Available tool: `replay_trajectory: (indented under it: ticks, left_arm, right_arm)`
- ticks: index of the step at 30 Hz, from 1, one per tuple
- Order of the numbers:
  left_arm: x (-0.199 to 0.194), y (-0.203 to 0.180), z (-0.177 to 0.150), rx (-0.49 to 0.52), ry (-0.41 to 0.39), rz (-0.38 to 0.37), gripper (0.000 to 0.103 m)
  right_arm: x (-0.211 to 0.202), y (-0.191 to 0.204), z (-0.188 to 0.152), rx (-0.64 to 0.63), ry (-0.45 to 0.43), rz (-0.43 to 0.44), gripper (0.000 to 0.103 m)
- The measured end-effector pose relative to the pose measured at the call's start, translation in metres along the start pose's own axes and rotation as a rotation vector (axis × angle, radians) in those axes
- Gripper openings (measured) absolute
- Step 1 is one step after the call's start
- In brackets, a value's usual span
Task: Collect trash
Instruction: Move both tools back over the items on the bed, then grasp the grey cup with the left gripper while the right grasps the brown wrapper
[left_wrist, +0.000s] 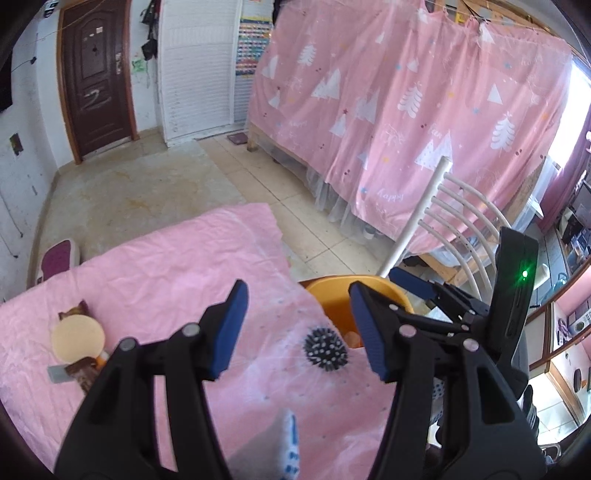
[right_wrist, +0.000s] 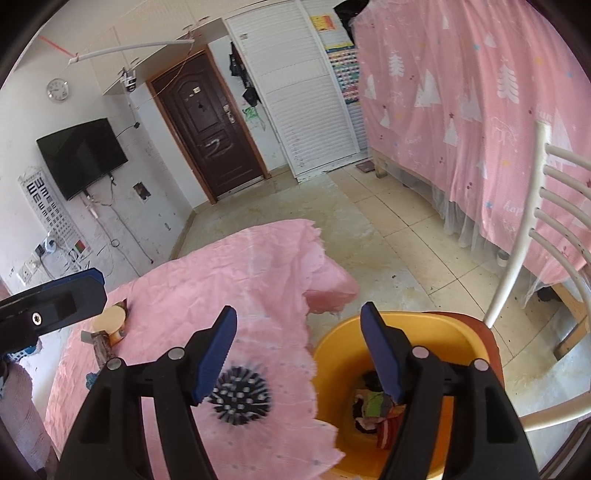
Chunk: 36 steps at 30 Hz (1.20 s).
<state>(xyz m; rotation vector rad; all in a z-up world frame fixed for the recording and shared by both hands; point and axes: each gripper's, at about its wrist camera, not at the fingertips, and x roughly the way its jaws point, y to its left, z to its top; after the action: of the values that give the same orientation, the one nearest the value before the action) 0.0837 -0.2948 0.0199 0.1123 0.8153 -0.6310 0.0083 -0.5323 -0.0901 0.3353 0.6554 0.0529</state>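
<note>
At the far left of the pink-covered surface (left_wrist: 155, 266) we see a cluster of wrappers (left_wrist: 79, 371) under a round pale disc (left_wrist: 77, 339). They look light, thin and crinkly, so we would pinch them at a loose edge. Further right lies the black spiky ball (left_wrist: 325, 347), likely soft and springy, best squeezed across its middle. Our left hand-held gripper (left_wrist: 299, 328) hangs spread above it, holding nothing. Beyond the cloth edge the yellow bin (right_wrist: 458, 339) already holds scraps. Our right hand-held gripper (right_wrist: 299, 350) is also spread and empty, straddling the bin rim.
</note>
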Motion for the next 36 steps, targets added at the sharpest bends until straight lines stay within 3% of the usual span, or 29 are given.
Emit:
replay_trajectory:
  ticks: [15,21,36]
  left_arm:
    - [-0.042,0.079,-0.017,-0.099,-0.059,0.096,0.056]
    - [-0.058,0.114,-0.027,-0.134,-0.074,0.16,0.061]
    - [-0.069,0.19,-0.062,-0.254,-0.033,0.227,0.061]
  right_arm:
    - [0.03,0.085,0.0,-0.138,0.056,0.07,0.062]
    - [0.044,0.122,-0.008,-0.199,0.088,0.112,0.062]
    - [0.082,0.213,-0.028,-0.339,0.185,0.204,0.063]
